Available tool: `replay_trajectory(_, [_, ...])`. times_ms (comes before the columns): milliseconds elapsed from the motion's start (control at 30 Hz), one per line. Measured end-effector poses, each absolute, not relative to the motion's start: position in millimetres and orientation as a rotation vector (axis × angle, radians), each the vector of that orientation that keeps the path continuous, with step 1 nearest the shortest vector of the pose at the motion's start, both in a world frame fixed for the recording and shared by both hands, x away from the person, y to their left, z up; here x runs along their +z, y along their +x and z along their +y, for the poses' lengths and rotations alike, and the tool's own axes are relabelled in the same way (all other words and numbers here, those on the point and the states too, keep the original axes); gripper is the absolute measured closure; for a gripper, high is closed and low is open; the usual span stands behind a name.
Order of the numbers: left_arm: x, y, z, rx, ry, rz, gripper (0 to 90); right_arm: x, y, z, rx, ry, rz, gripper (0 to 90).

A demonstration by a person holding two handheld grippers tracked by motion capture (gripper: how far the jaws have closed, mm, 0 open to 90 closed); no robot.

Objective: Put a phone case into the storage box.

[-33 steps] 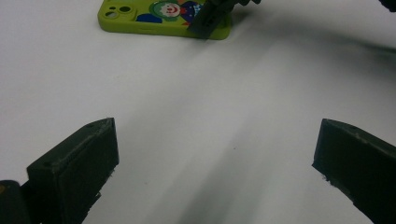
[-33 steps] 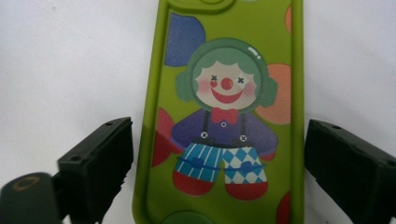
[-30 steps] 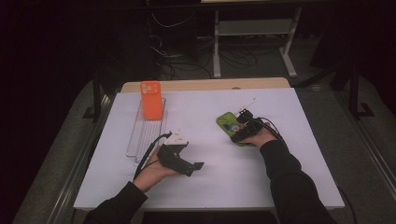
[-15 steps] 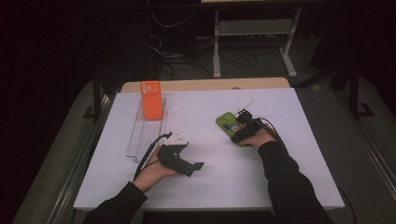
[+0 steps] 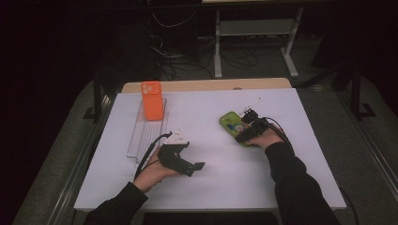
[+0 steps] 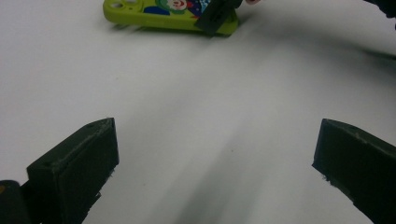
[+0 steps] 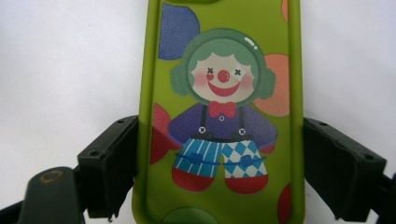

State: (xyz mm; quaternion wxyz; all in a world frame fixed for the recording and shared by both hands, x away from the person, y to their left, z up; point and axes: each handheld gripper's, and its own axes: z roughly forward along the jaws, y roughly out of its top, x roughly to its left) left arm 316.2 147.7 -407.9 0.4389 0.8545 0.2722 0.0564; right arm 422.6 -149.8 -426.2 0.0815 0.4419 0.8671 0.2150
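Leftward, near the desk's front edge, the left gripper (image 5: 199,166) lies level, open and empty. Toward the right edge, the right gripper (image 5: 240,129) straddles the green case (image 5: 233,127), pads flanking its sides, lying flat.

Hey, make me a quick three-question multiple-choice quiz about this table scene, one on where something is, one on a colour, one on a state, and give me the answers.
1. Where does the orange phone case stand?
A. on the clear rack at the table's left
B. between the right tongs
C. on the floor

2. What colour is the clown phone case?
A. blue
B. green
C. white

3. How are the left tongs?
A. shut on a case
B. open over bare table
C. holding a cable

Answers: 1 A, the high view shows it upright at the rack's far end. 2 B, its body is lime green. 3 B, the jaws stand wide apart with nothing between.
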Motion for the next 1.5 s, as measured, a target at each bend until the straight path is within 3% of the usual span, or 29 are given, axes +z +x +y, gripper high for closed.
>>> replay_trajectory(767, [-361.3,340.2,167.6,0.166,2.250,0.431,0.0,-389.2,384.7,-163.9,0.764,0.851,2.735,15.3])
replay_trajectory(1500, [-352.4,353.8,139.2,0.170,2.438,0.112,0.0,-379.0,352.6,-119.3,0.783,0.355,2.900,15.3])
